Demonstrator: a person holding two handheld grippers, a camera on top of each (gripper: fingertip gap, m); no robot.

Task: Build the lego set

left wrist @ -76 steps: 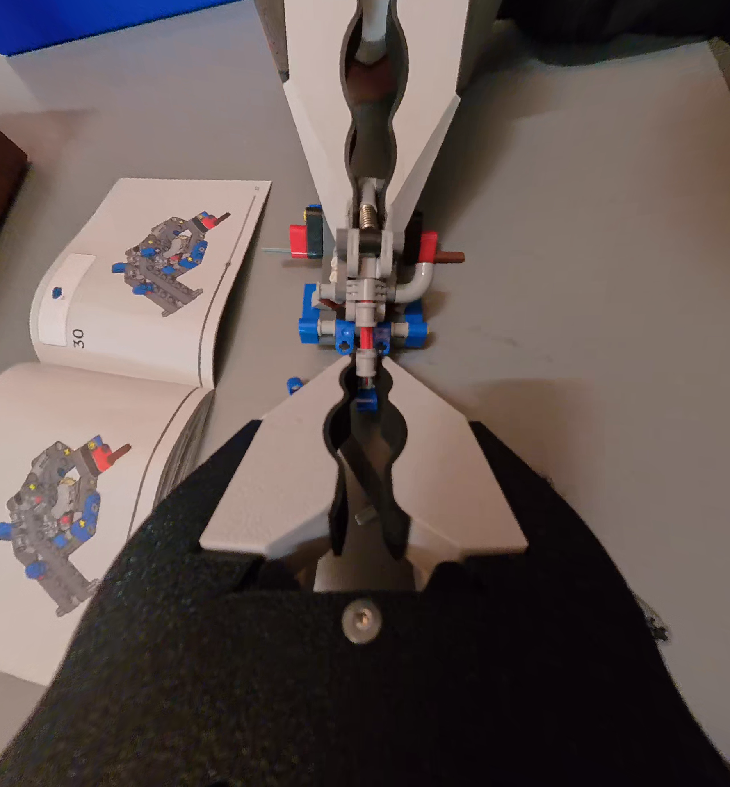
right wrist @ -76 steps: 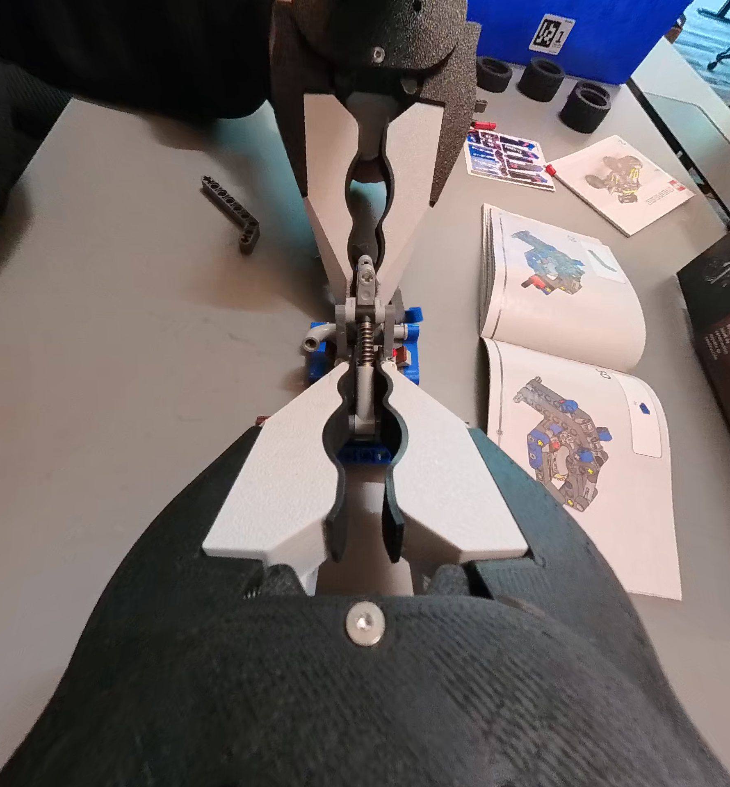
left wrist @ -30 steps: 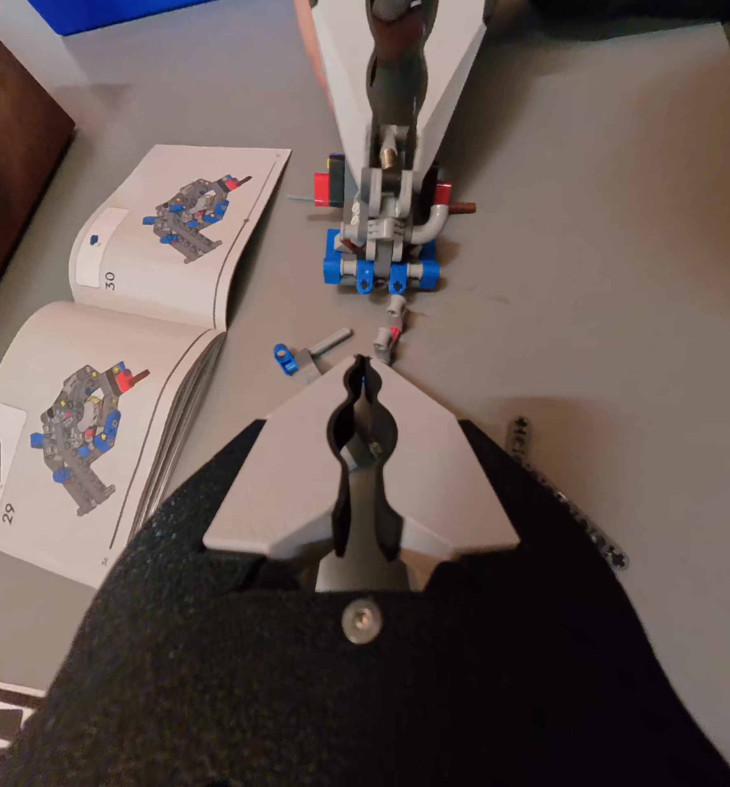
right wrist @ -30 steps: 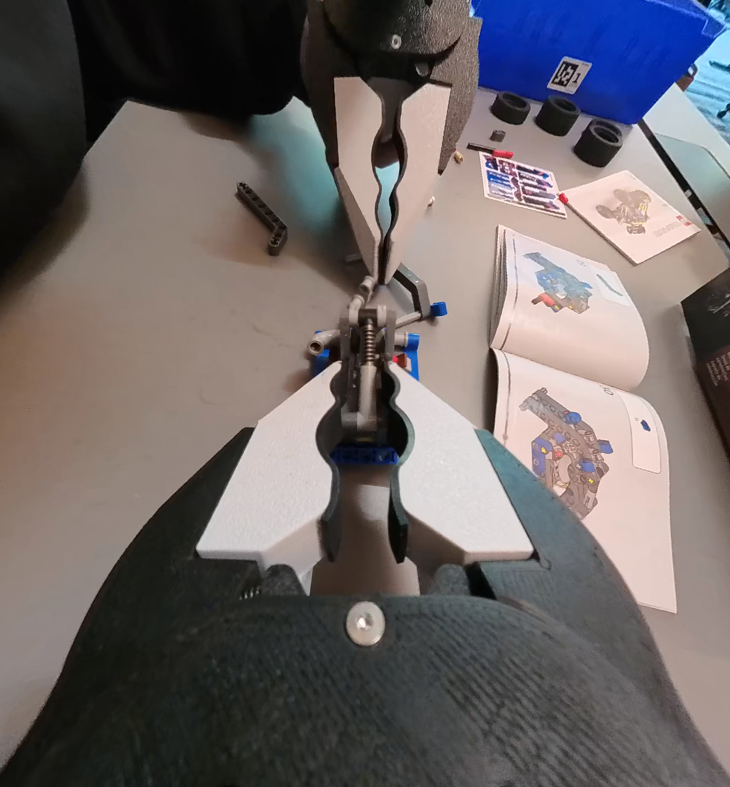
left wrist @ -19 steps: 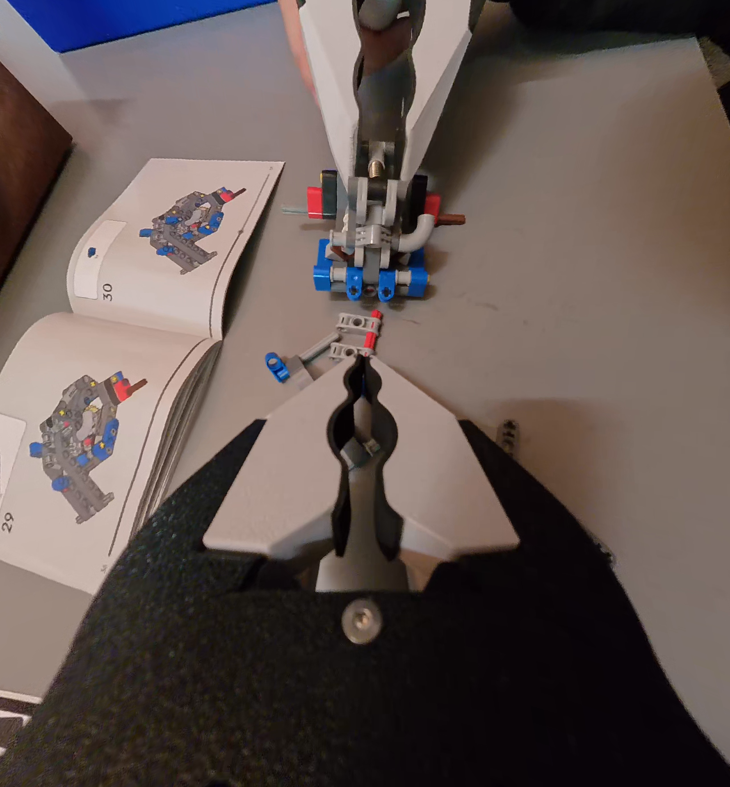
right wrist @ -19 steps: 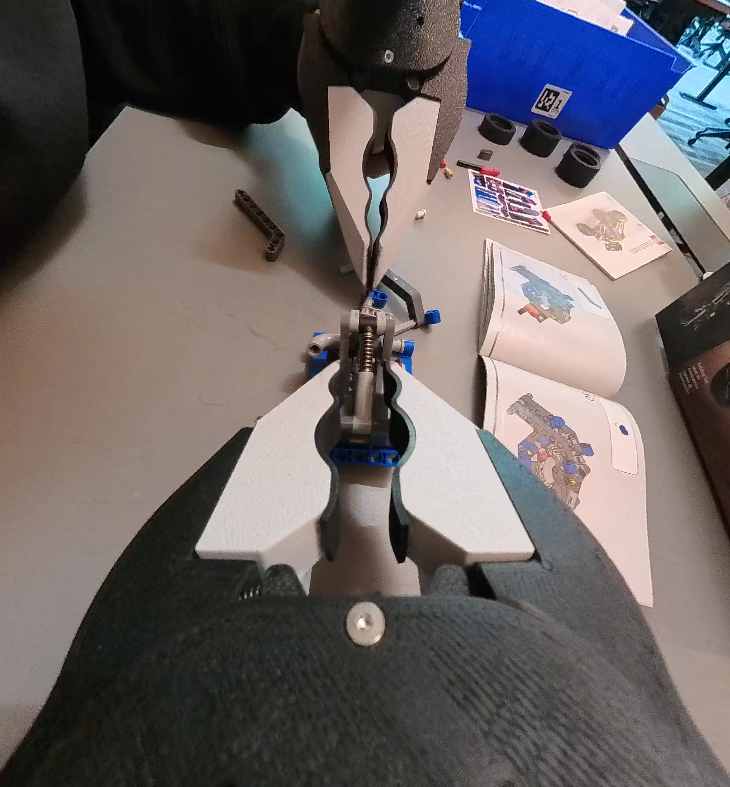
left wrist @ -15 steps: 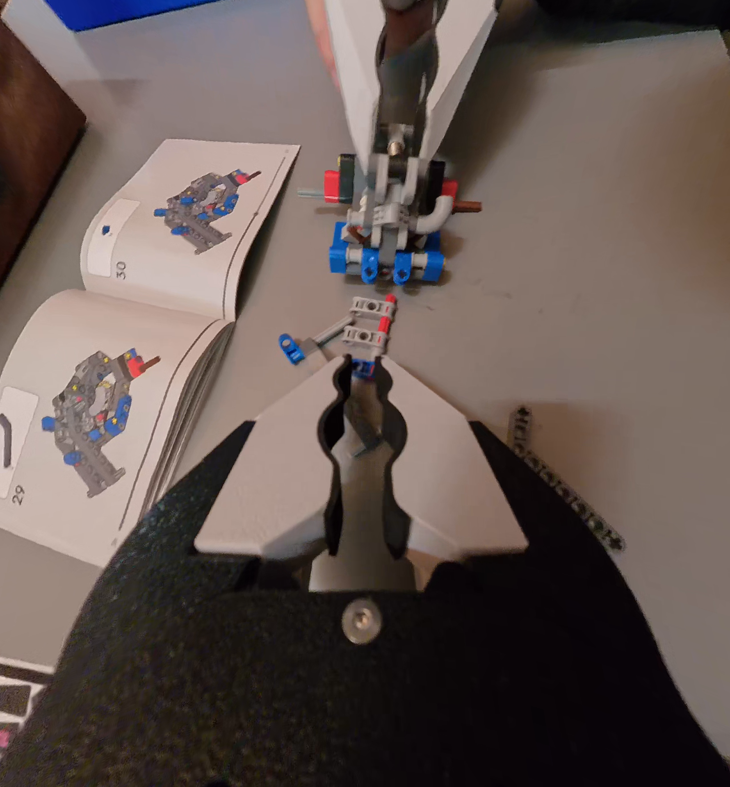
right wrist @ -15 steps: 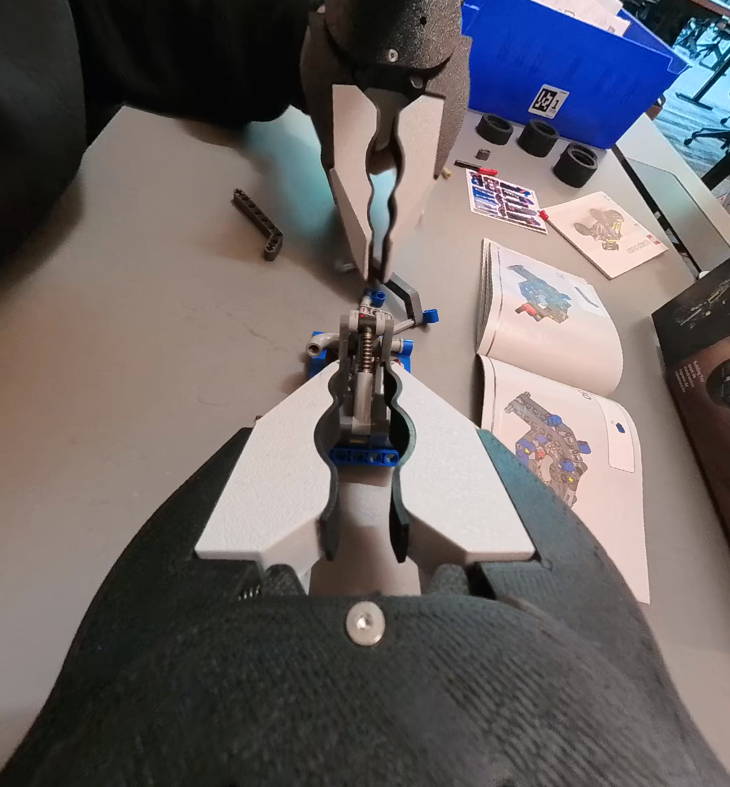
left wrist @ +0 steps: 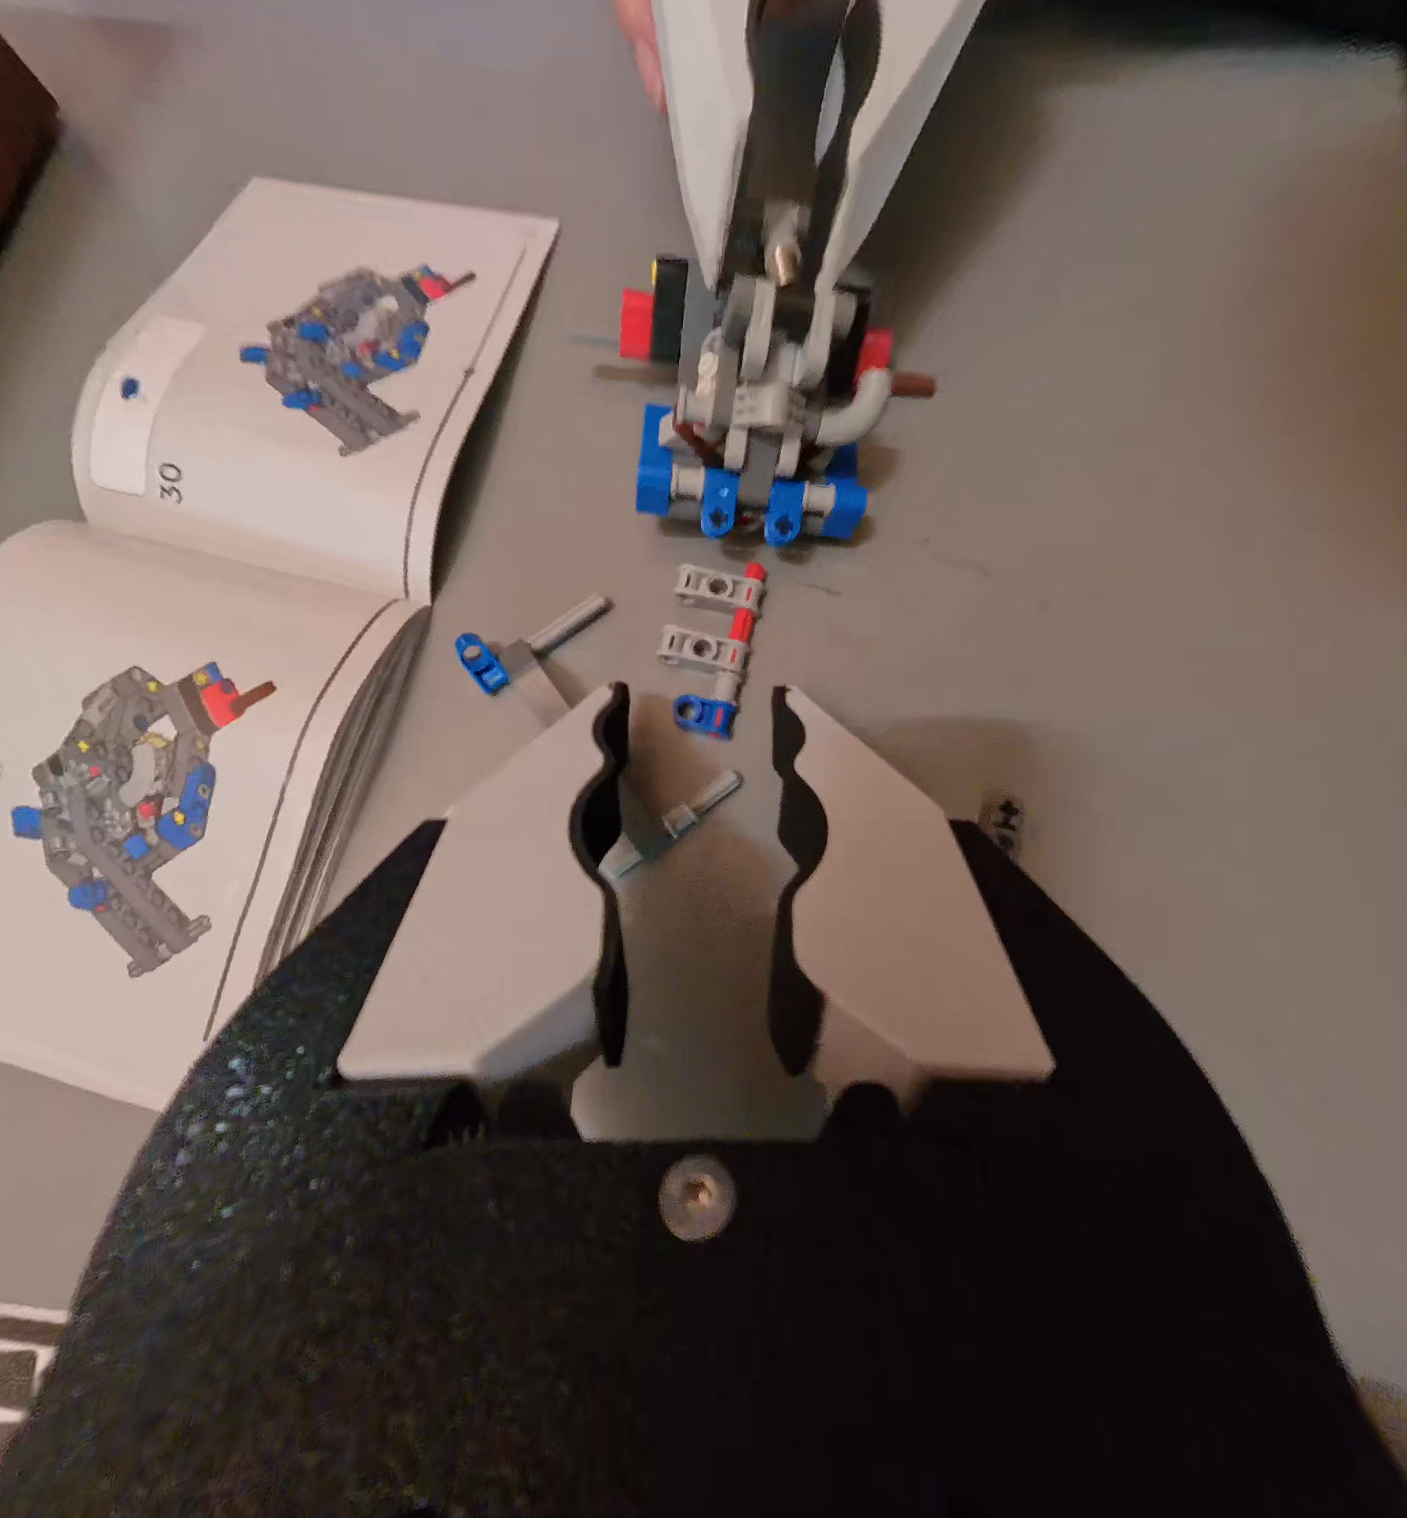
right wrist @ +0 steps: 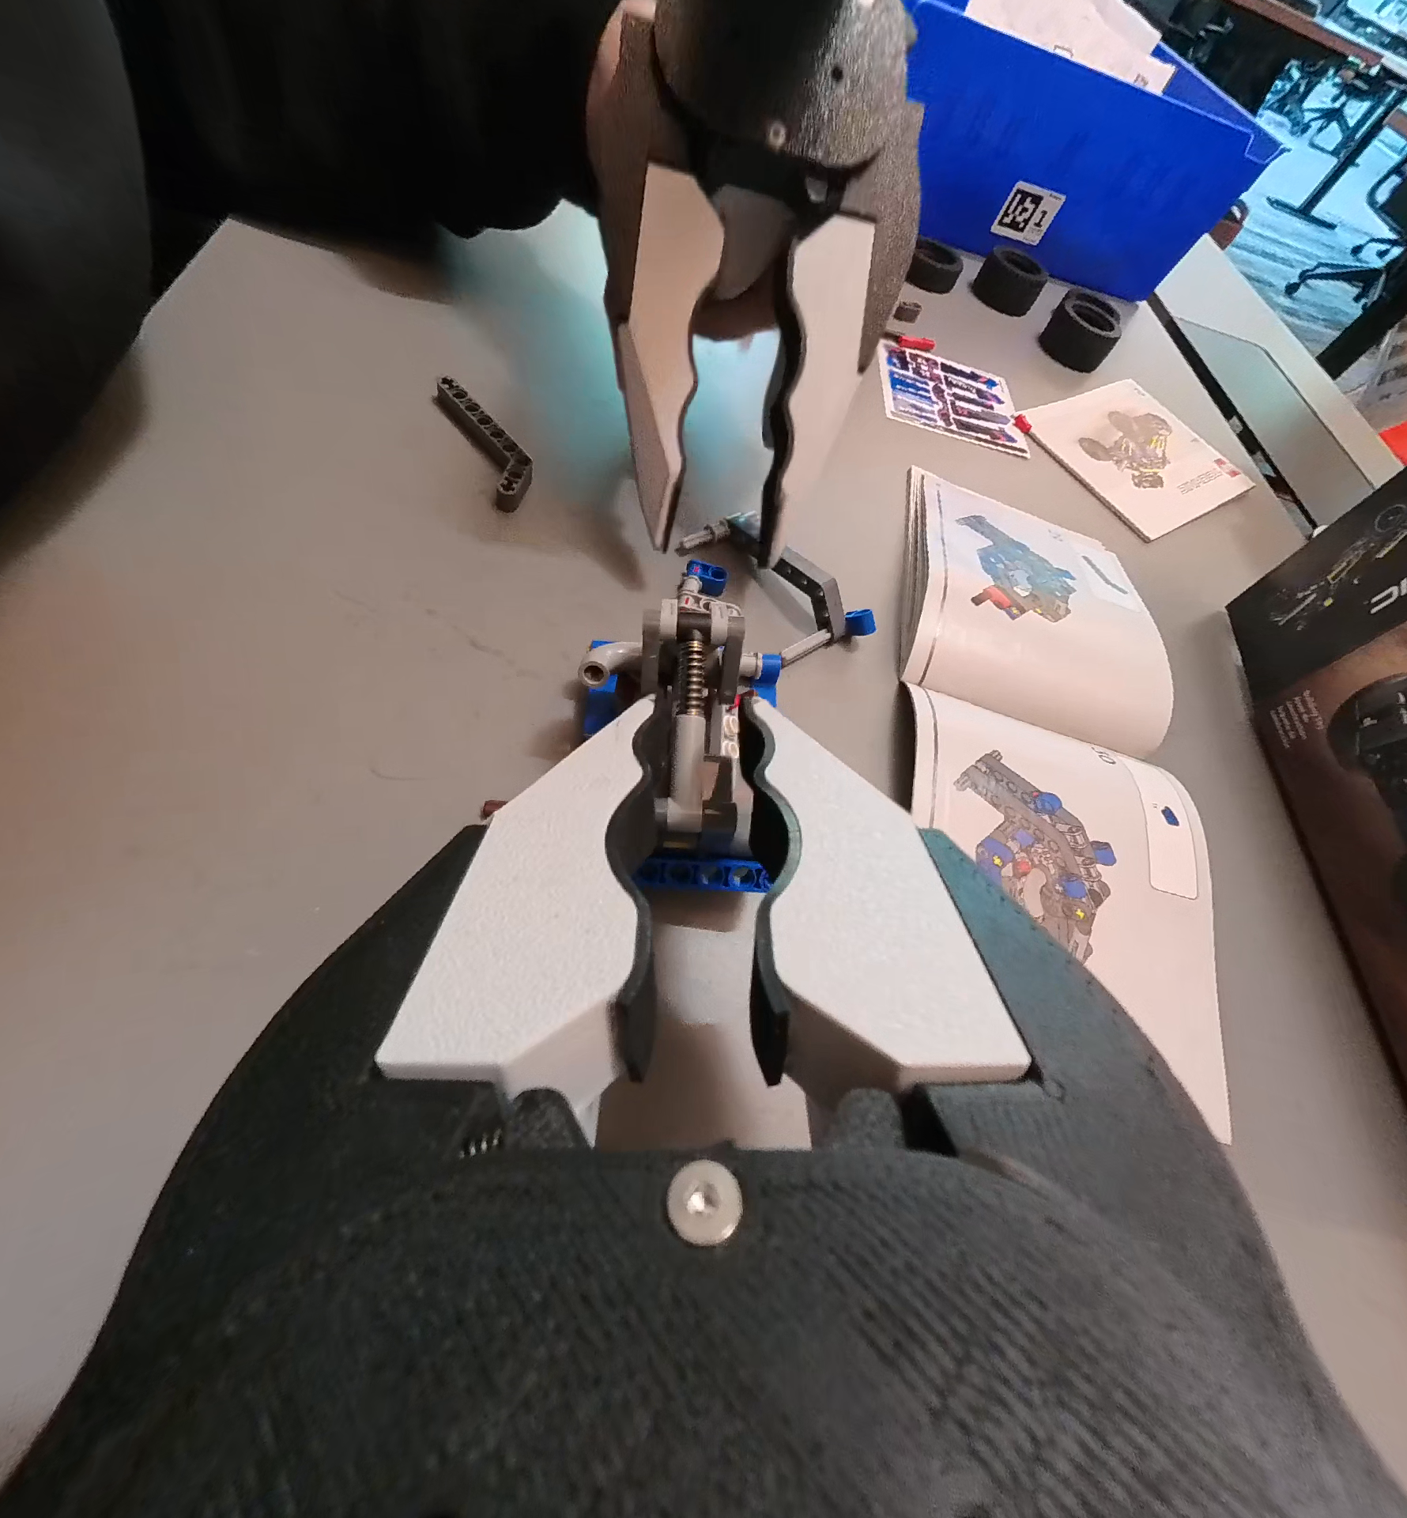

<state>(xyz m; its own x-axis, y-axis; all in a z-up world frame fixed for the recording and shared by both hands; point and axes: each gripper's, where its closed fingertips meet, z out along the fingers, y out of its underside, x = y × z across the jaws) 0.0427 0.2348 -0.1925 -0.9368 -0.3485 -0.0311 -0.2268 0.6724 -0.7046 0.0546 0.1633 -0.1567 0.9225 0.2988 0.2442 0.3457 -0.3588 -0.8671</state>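
Left hand-held gripper (left wrist: pixel 696 719) hangs w/ jaws spread wide, holding nothing, tips just above the tabletop (left wrist: pixel 1176 575). Right under and just ahead of its tips lies a small loose sub-assembly (left wrist: pixel 717 649): two light-grey connectors on a red axle w/ a blue end piece. Beside it, toward the open instruction booklet (left wrist: pixel 232 460), sits a blue connector on a grey axle (left wrist: pixel 519 657); a short grey pin (left wrist: pixel 696 809) shows between the fingers.

Right hand-held gripper (right wrist: pixel 696 723) is clamped narrow on the main lego build (right wrist: pixel 692 682), a grey spring-strut frame on a blue base, pinned upright on the tabletop approx. mid-scene.

Step in hand, by my read: left side picking up the loose red-axle piece to fit onto the build's near blue end, while right steadies the model.

Next move needs: drop left tips astride the red axle, close across the narrow width, lift w/o rolling it, then line the axle w/ the hole in the front of the build. Bent dark beam (right wrist: pixel 482 439) lies well apart, untouched.
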